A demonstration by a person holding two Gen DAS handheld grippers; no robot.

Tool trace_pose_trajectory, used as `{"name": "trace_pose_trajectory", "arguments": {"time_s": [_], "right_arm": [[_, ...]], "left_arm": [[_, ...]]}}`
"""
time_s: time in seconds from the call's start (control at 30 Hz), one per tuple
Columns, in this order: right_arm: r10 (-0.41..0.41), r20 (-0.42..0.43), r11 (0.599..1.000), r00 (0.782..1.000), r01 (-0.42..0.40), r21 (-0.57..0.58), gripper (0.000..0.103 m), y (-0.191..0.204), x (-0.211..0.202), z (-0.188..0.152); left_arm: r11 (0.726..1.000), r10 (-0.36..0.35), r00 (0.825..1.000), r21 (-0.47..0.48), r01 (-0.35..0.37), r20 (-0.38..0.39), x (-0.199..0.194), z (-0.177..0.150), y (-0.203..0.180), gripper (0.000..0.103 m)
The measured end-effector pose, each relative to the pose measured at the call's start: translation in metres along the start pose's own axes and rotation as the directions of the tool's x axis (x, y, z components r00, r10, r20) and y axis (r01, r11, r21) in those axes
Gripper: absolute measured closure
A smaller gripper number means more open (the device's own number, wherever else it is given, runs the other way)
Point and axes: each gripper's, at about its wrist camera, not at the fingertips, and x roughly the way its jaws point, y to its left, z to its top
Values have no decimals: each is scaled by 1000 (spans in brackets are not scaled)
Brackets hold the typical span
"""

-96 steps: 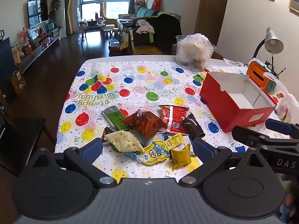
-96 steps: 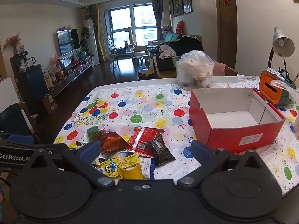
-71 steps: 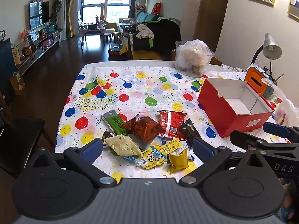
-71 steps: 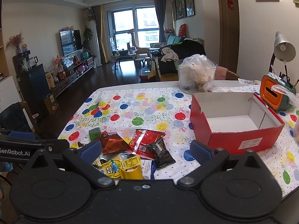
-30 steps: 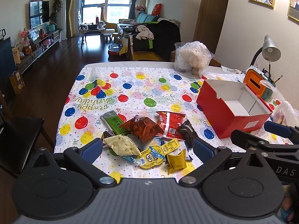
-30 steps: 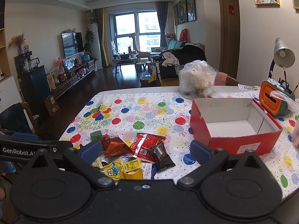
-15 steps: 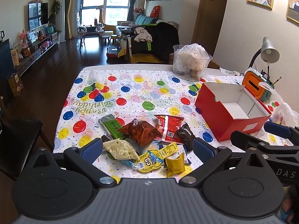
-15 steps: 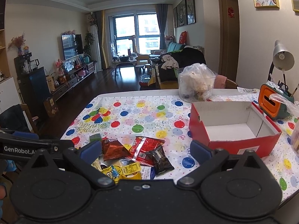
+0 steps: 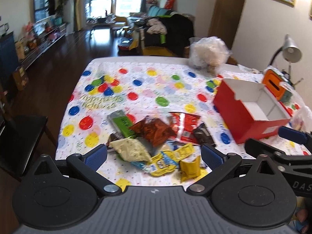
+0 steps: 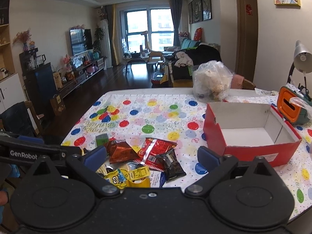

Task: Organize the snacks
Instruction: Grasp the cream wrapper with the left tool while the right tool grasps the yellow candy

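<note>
Nothing is sorted yet: the snack packets [image 9: 159, 136] lie heaped at lower centre on the counter [image 9: 136, 81], the red box [image 10: 251, 134] at right is empty. Left gripper [image 9: 154, 156] and right gripper [image 10: 152, 156] are both spread wide, holding nothing.

The left wrist view is motion-blurred: lettering on the tablecloth [image 9: 101, 101] and print on the green packet [image 9: 121, 123] cannot be read. In the snack pile [image 9: 156, 140], a blue packet [image 9: 140, 164] lies mostly under the yellow cartoon packet [image 9: 165, 162]. In the right wrist view, the near end of the yellow pouch [image 10: 138, 182] is hidden behind the right gripper [image 10: 151, 156] body. The lamp [image 10: 302, 58] is cut by the frame edge. Contents of the plastic bag [image 10: 212, 81] are indistinct.
</note>
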Motion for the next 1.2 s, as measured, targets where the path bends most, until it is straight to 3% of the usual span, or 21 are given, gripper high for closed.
{"name": "trace_pose_trajectory", "arguments": {"time_s": [0.2, 0.3, 0.77, 0.87, 1.2], "right_arm": [[35, -100, 999, 994, -36, -7, 6, -7, 35, -10], [52, -151, 998, 987, -58, -37, 12, -5, 53, -20], [92, -360, 983, 928, -142, -114, 29, 8, 130, -54], [83, -369, 976, 926, -150, -156, 34, 15, 140, -57], [64, -374, 967, 925, -149, -206, 52, 22, 152, -60]], "left_arm": [[995, 56, 997, -77, -60, -61, 27, 0, 21, 0], [991, 83, 993, -98, -91, -84, 40, 0, 29, 0], [973, 140, 964, -148, -176, -225, 119, 12, 47, 1], [968, 124, 954, -179, -177, -274, 139, 14, 53, 8], [920, -7, 913, -360, -153, -407, 179, 6, 75, 15]]}}
